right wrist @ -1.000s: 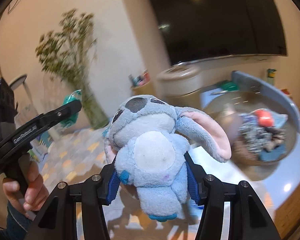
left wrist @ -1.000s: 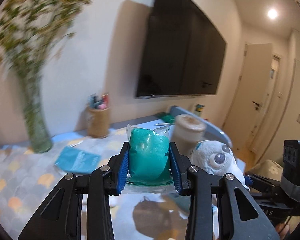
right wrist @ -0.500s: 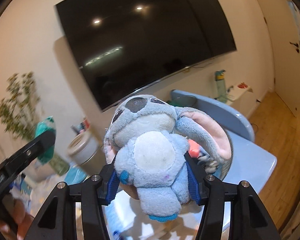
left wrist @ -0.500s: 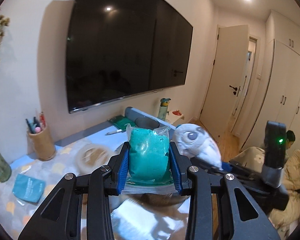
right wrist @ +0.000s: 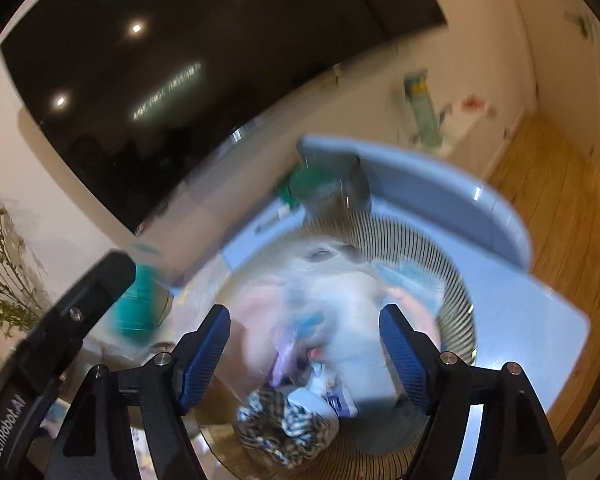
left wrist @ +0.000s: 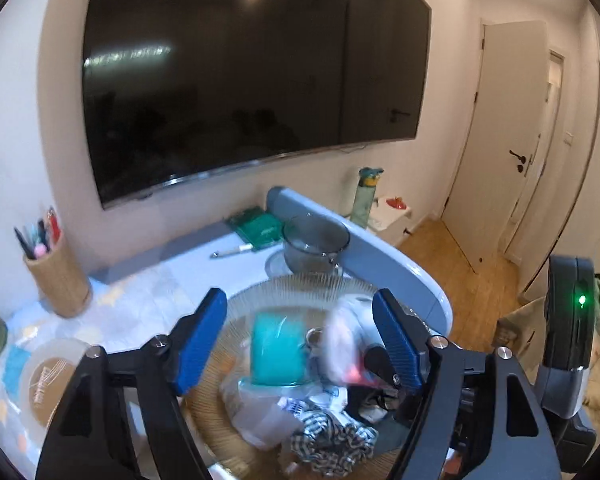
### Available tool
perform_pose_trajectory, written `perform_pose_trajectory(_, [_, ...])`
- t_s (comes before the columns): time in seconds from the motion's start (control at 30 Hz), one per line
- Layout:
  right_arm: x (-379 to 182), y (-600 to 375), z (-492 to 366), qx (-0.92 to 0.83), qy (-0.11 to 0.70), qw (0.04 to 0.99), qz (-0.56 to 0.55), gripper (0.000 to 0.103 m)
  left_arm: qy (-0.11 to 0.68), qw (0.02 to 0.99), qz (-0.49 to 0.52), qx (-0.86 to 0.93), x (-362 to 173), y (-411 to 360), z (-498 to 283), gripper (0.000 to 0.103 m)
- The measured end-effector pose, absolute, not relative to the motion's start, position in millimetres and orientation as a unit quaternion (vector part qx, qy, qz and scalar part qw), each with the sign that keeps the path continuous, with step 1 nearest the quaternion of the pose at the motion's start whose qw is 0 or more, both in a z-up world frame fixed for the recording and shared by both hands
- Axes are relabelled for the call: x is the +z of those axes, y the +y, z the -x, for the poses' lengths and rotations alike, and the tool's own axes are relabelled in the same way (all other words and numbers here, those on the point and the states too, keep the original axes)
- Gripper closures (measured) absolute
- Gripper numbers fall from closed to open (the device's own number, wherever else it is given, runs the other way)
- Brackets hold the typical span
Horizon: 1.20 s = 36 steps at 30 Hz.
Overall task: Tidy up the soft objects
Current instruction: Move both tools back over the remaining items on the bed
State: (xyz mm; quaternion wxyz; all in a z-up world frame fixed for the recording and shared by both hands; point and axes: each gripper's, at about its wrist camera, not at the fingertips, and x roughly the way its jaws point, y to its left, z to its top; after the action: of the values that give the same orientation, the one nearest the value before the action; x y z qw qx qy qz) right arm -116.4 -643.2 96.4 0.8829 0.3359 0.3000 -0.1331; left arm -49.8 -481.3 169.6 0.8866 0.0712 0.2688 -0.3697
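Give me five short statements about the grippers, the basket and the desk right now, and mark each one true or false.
1. The left hand-held gripper is open. True.
2. The teal pouch is clamped between blue pads. False: it is free, over the wire basket.
3. The right hand-held gripper grips the plush toy. False: its jaws are apart, with the blurred toy over the basket.
4. A checked cloth lies in the basket. True.
5. The pen holder stands inside the basket. False: it stands on the desk, left of it.
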Motion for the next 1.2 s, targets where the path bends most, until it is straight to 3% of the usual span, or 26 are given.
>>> perform_pose_trajectory(0.4, [101,-641,178,-0.162,0.272,0.892,-0.324,0.027,0.208,0.88,-0.102,-0.415,200,-460,95,0.026])
perform_pose_trajectory(0.6, [128,-605,199,-0.147,0.242,0.913,-0.292,0.027,0.152,0.909,-0.073,-0.38,229,-378,116,0.026])
perform_pose_trajectory(0.9, [153,-487,207,-0.051,0.251,0.951,-0.171,0.025,0.182,0.944,-0.009,-0.275,232,-225,97,0.026])
perform_pose_trajectory(0.97, [156,-451,202,-0.012,0.257,0.957,-0.136,0.025,0.196,0.949,-0.019,-0.245,226,-196,89,0.012])
perform_pose_trajectory(1.03, [156,-410,196,0.027,0.262,0.96,-0.094,0.02,0.21,0.954,-0.03,-0.211,215,-166,84,0.005])
perform_pose_trajectory(1.2, [139,-309,173,0.014,0.269,0.962,0.037,0.016,0.236,0.961,-0.028,-0.145,167,-102,63,0.003])
